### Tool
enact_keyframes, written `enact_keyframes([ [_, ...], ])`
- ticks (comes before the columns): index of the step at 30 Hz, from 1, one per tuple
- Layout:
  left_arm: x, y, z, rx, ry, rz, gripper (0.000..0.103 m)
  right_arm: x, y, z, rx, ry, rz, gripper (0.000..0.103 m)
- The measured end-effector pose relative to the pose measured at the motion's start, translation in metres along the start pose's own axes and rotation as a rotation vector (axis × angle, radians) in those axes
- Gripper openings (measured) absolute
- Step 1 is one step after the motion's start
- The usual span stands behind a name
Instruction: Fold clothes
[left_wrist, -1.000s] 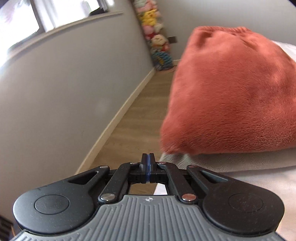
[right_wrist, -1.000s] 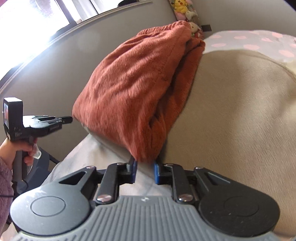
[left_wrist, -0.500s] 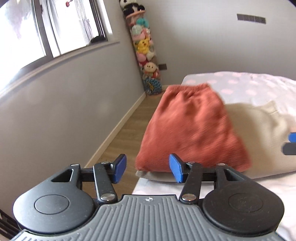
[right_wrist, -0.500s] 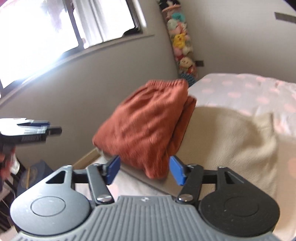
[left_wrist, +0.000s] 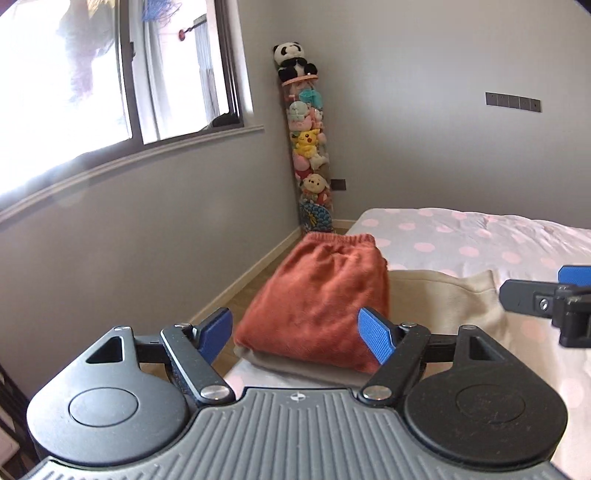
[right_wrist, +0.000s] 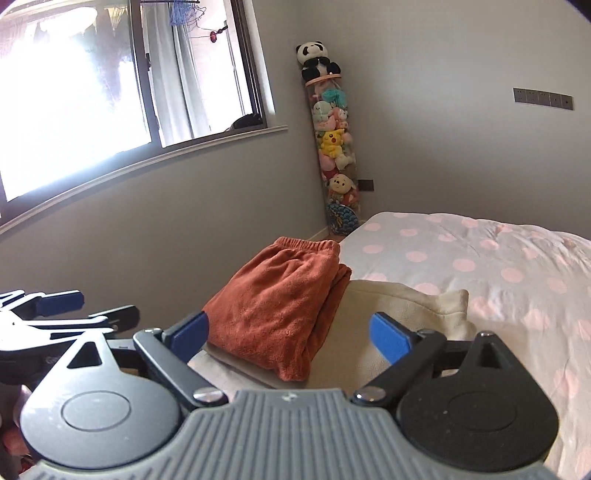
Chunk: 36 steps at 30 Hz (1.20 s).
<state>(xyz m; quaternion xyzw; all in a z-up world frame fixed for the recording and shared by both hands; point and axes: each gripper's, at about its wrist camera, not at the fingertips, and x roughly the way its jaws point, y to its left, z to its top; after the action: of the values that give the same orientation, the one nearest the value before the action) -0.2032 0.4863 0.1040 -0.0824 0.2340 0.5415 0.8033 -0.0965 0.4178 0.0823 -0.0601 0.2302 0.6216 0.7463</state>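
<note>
A folded rust-orange fleece garment (left_wrist: 325, 299) (right_wrist: 280, 306) with an elastic waistband lies on a folded beige cloth (left_wrist: 439, 299) (right_wrist: 399, 314) at the near left corner of the bed. My left gripper (left_wrist: 301, 334) hovers well back from the garment, its blue-padded jaws opening wide with nothing between them. My right gripper (right_wrist: 288, 332) is likewise raised and back, jaws opening wide and empty. Each gripper shows in the other's view: the right gripper (left_wrist: 546, 295) at the right edge, the left gripper (right_wrist: 62, 314) at the left edge.
The bed carries a white cover with pink dots (right_wrist: 480, 258). A grey wall with a window (left_wrist: 110, 92) runs along the left, with a strip of wooden floor (left_wrist: 251, 284) beside the bed. A tall clear tube of plush toys (left_wrist: 310, 147) stands in the corner.
Both grippers let go of the orange garment, opened wide and pulled up and back. The garment now lies folded on the beige cloth, farther off in both views.
</note>
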Motion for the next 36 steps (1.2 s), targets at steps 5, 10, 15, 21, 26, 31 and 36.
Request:
enact_keyframes([
  [5,-0.022,-0.022,-0.019,-0.044,-0.014,-0.009,0.075,-0.032,-0.013,-0.022,0.007,0.000,-0.038,0.095],
  [10,-0.034,-0.043,-0.036,-0.050,0.015,0.007,0.075,-0.053,-0.026,-0.047,0.014,0.005,-0.067,0.095],
  [15,-0.045,-0.059,-0.053,-0.078,0.040,0.025,0.075,-0.066,-0.040,-0.065,0.054,0.032,-0.065,0.095],
  [21,-0.054,-0.071,-0.068,-0.080,0.051,0.038,0.075,-0.083,-0.040,-0.075,0.031,0.022,-0.058,0.095],
  [26,-0.061,-0.077,-0.072,-0.077,0.052,0.033,0.075,-0.092,-0.038,-0.079,0.012,0.020,-0.045,0.095],
  [31,-0.066,-0.078,-0.073,-0.076,0.049,0.030,0.075,-0.096,-0.038,-0.081,0.015,0.018,-0.044,0.095],
  [36,-0.067,-0.076,-0.074,-0.078,0.052,0.028,0.075,-0.098,-0.035,-0.081,0.014,0.016,-0.048,0.095],
])
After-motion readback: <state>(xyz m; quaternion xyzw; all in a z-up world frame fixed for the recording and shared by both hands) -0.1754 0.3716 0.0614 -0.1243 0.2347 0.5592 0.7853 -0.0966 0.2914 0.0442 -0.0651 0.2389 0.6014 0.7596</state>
